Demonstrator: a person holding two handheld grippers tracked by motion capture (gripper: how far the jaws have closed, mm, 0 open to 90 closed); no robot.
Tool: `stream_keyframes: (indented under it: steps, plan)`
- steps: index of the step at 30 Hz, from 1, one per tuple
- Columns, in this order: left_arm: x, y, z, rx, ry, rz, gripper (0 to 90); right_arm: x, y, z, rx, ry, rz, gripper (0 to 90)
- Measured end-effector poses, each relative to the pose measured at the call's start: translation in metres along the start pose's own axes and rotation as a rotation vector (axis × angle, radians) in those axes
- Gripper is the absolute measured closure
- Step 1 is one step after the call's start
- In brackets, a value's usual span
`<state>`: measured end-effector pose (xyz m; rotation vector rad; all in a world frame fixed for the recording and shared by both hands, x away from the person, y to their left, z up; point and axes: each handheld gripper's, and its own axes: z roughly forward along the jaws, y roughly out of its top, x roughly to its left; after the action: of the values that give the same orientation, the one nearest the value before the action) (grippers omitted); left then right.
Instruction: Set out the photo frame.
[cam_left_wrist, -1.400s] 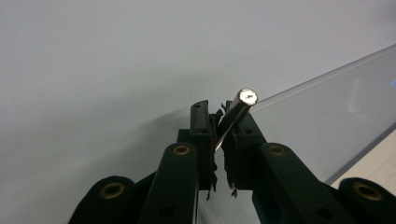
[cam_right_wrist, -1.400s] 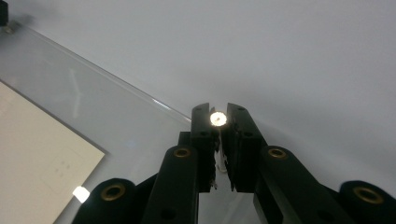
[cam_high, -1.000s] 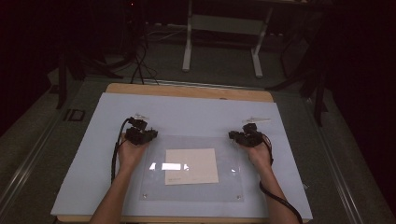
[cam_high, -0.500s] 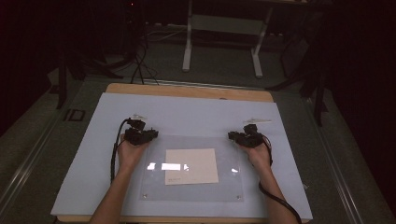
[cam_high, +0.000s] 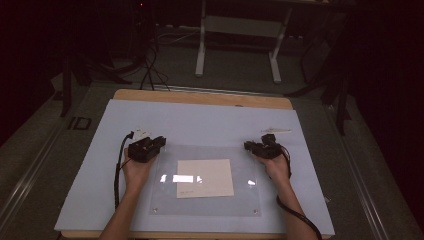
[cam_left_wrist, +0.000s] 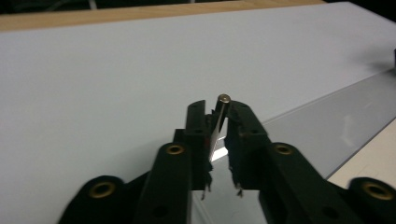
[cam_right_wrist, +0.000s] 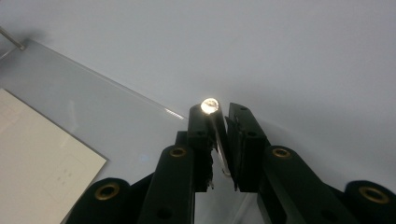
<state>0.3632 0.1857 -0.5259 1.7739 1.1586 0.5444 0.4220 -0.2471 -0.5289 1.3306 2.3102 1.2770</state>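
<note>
A clear acrylic plate (cam_high: 205, 206) lies on the white board with a beige sheet (cam_high: 205, 178) at its middle. My left gripper (cam_high: 159, 142) is at the plate's far left corner. In the left gripper view the gripper (cam_left_wrist: 219, 110) is shut on a thin metal pin (cam_left_wrist: 223, 99) with a round head; its jaws have just been closing around that pin. My right gripper (cam_high: 248, 146) is at the far right corner. In its own view the gripper (cam_right_wrist: 218, 112) is shut on a second shiny-headed pin (cam_right_wrist: 209, 105) above the plate's edge (cam_right_wrist: 140, 100).
The white board (cam_high: 200, 120) covers a wooden table (cam_high: 200, 97). A small pale object (cam_high: 275, 131) lies on the board behind the right gripper. Beyond the table, a metal frame's legs (cam_high: 201, 55) and cables rest on the dark floor.
The left gripper has shifted slightly to the left at the plate's corner. The right hand has stayed in place.
</note>
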Motion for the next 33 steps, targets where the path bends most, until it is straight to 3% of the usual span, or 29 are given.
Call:
stream_keyframes:
  steps: [6, 9, 13, 17, 20, 24, 29, 33]
  plan:
    - [-0.004, -0.001, 0.001, -0.016, 0.029, 0.032, 82.9, -0.001, -0.001, 0.001, -0.001, 0.003, 0.005, 79.9]
    - [-0.005, 0.0, 0.001, -0.044, 0.042, 0.034, 73.8, -0.001, -0.002, 0.002, -0.002, 0.005, 0.009, 79.7]
    - [-0.005, 0.001, 0.006, -0.04, 0.035, 0.035, 71.1, -0.002, -0.004, 0.002, -0.003, 0.005, 0.012, 79.6]
    - [-0.003, -0.001, 0.009, -0.03, 0.028, 0.013, 83.1, -0.002, -0.005, 0.003, -0.003, 0.008, 0.015, 79.5]
    - [-0.003, -0.001, 0.009, -0.034, 0.021, 0.008, 84.1, -0.002, -0.005, 0.003, 0.0, 0.008, 0.013, 79.5]
    - [-0.002, -0.002, 0.009, -0.032, 0.014, 0.001, 84.2, 0.002, -0.004, 0.001, -0.003, -0.03, -0.036, 79.9]
    - [-0.002, -0.001, 0.009, -0.031, 0.014, -0.002, 84.2, 0.008, -0.002, -0.015, -0.087, -0.069, -0.084, 76.7]
    - [-0.002, -0.001, 0.009, -0.03, 0.015, -0.005, 84.2, 0.013, -0.002, -0.019, -0.095, -0.099, -0.151, 77.2]
